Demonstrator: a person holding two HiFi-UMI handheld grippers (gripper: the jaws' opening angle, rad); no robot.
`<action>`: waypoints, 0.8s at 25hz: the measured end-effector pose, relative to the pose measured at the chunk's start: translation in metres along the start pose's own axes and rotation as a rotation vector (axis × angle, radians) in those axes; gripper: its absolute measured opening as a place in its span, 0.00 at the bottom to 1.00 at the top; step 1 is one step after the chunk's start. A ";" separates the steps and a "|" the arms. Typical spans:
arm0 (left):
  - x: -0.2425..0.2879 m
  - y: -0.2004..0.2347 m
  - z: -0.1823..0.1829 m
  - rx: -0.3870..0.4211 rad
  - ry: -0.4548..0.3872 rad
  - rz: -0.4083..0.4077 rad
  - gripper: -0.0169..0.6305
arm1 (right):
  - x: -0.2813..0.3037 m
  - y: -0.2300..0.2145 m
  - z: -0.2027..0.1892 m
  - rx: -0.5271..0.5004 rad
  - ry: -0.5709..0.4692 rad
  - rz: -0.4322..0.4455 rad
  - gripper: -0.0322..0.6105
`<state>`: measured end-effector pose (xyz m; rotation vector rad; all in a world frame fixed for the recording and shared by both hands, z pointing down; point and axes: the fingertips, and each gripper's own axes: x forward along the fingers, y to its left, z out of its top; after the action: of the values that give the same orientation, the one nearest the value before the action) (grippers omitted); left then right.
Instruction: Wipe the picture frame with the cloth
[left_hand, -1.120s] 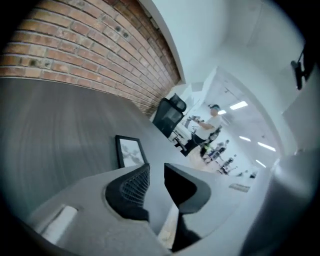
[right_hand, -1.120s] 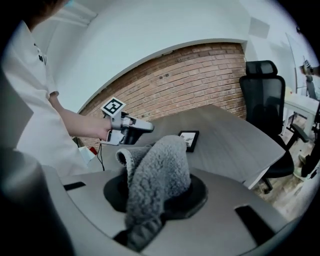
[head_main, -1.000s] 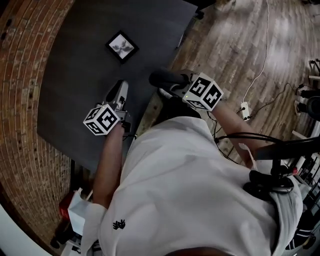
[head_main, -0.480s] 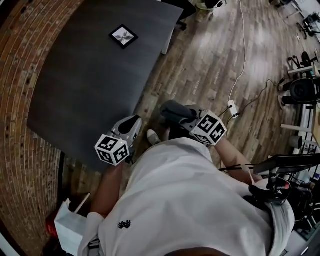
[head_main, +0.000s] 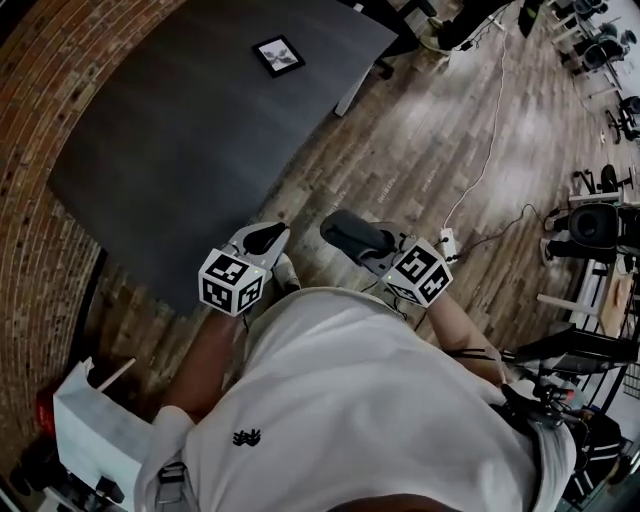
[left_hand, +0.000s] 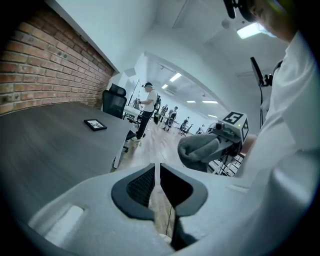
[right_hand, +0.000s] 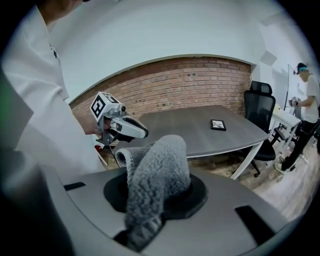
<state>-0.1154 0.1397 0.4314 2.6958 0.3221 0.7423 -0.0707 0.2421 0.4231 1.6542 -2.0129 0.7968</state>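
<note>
Picture frame (head_main: 279, 55) sits top centre, far across the counter (head_main: 180, 150) from your right gripper (head_main: 342, 230), fingers clamping the cloth (right_hand: 157, 170) (left gripper (head_main: 268, 238) shut, empty).

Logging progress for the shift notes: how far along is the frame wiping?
Done: the cloth is clamped in the right gripper. In hand: nothing; both grippers hang clear of the table, and the left gripper is shut and empty. Left: the frame lies flat, far from the cloth; whether it has been wiped cannot be told.
</note>
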 end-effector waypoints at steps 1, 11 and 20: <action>0.001 -0.007 -0.001 -0.002 0.000 0.003 0.09 | -0.006 0.003 -0.006 -0.003 -0.001 0.005 0.19; 0.036 -0.117 -0.010 -0.019 -0.030 0.036 0.09 | -0.076 0.021 -0.082 -0.013 -0.052 0.038 0.19; 0.050 -0.212 -0.050 -0.055 -0.001 0.114 0.09 | -0.128 0.036 -0.151 -0.013 -0.101 0.111 0.19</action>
<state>-0.1277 0.3627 0.4168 2.6801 0.1458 0.7701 -0.0859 0.4411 0.4491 1.6168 -2.1905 0.7498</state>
